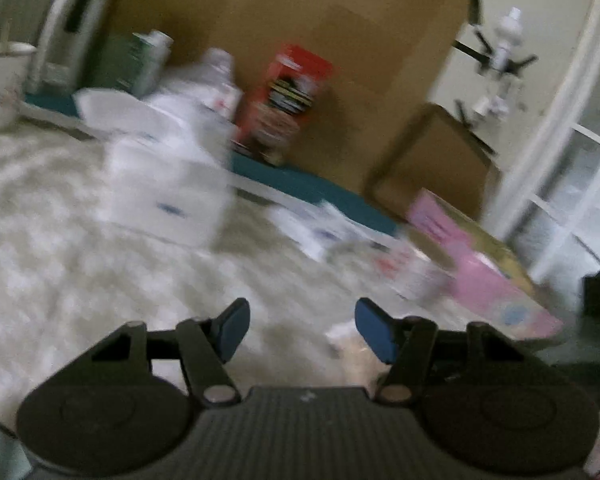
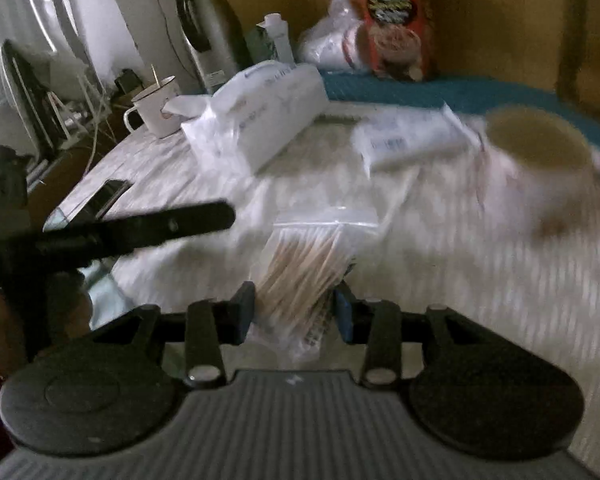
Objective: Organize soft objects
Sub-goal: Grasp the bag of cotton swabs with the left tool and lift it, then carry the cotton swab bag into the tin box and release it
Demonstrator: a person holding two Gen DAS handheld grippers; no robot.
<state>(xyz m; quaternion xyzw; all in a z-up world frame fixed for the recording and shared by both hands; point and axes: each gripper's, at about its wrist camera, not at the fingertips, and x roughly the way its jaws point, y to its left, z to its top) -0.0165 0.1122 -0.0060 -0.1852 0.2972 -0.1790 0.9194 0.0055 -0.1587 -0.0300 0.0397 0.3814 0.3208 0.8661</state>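
Pale patterned cloth covers the tabletop. Right gripper fingers pinch a clear bag of cotton swabs at its near end; it looks light, crinkly and slippery, better held across the swab bundle. Left gripper fingers are spread, holding nothing, near a soft tissue pack.

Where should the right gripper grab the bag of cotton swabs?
Grip the bag of cotton swabs across its near end, coming from the near side, where the right gripper already straddles it. The sticks run lengthwise away from the camera, so closing across the bundle probably holds firmer than pinching the empty zip-top flap.
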